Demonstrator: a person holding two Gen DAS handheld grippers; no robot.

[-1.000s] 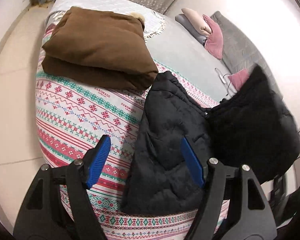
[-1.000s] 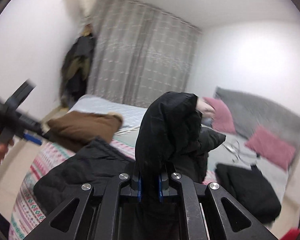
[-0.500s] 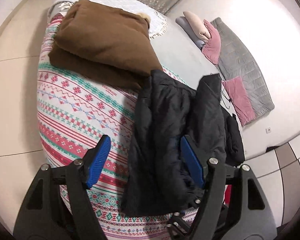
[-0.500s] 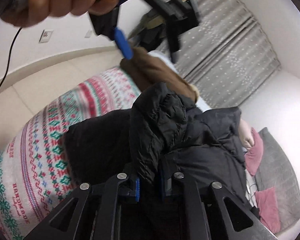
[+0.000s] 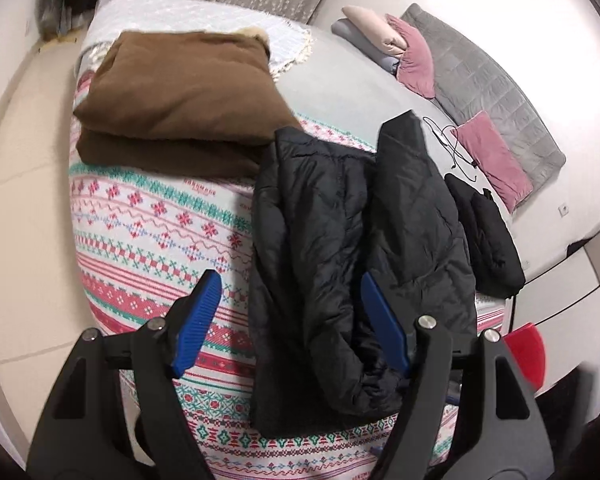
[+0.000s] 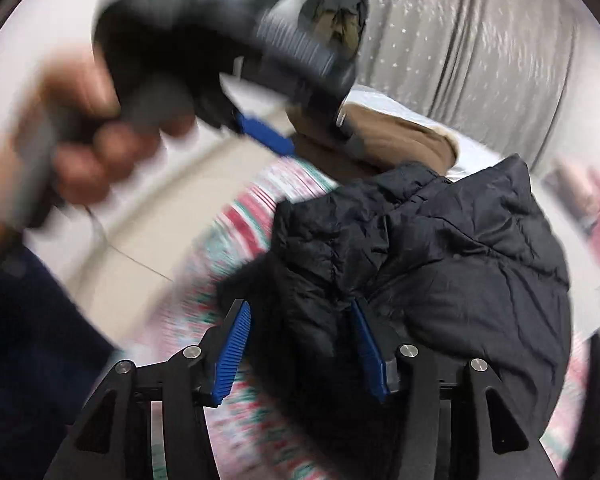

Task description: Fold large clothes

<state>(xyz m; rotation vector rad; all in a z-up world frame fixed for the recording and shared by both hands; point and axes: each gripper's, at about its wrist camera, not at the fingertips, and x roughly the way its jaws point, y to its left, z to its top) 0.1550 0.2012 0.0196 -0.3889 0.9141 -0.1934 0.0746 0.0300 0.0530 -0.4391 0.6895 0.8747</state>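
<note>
A black quilted jacket [image 5: 352, 248] lies folded lengthwise on the patterned bedspread [image 5: 156, 236], one side laid over the other. My left gripper [image 5: 290, 320] is open above its near end, holding nothing. In the right wrist view the same jacket [image 6: 440, 256] lies in front of my right gripper [image 6: 298, 344], which is open with its blue pads [image 6: 232, 352] apart over the jacket's edge. The left gripper's body and the hand holding it [image 6: 100, 128] show blurred at upper left.
A folded brown garment [image 5: 180, 96] lies at the far end of the bed. Another black garment [image 5: 488, 236] lies at the right, near pink pillows [image 5: 492, 156], a grey blanket [image 5: 500, 92] and a cable. A red object [image 5: 526, 352] sits by the bed's edge.
My right gripper carried the jacket's side over, lowered it onto the rest and opened, letting go. The jacket now lies folded. The left gripper stayed open.
</note>
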